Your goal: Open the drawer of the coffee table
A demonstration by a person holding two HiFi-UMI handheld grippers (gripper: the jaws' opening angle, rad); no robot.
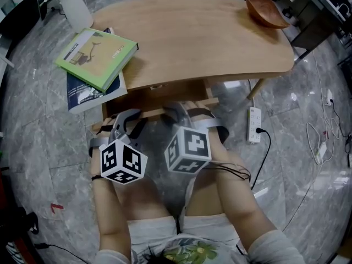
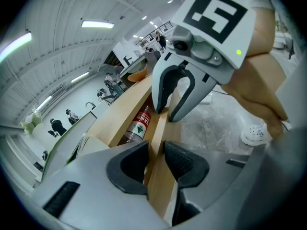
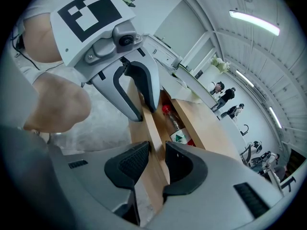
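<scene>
Floor (image 1: 44, 142): grey marble, cut off by the round edge of the head view on every side.
Coffee table (image 1: 209, 37): pale wood top with rounded corners; legs mostly hidden beneath it, one showing at the right.
Drawer (image 1: 154, 100): under the near edge of the top, pulled out a little; mostly covered by the top and both grippers in the head view, inside seen only as a narrow slot in the gripper views.
Left hand (image 3: 57, 104): wrapped round its gripper's body from behind, forearm running back toward the knees; largely hidden behind the marker cube in the head view.
Right hand (image 2: 259, 75): same pose alongside, close to the left one, cables trailing from the wrist.
Left gripper (image 2: 154, 157): angled downward, jaws clamped on the drawer's front board, one pad inside, one outside.
Right gripper (image 3: 158, 159): just beside the left, likewise clamped across the same board.
Green book (image 1: 99, 56): on the table's left end, lying on the blue book.
Blue book (image 1: 91, 92): mostly covered, overhanging the table edge.
Bowl (image 1: 265, 11): wooden, at the far right corner.
Vase (image 1: 74, 7): white, top cut off.
Power strip (image 1: 254, 124): on the floor at the right, black cable plugged in.
Bottle (image 2: 139, 123): lying inside the drawer, red label, only partly visible.
</scene>
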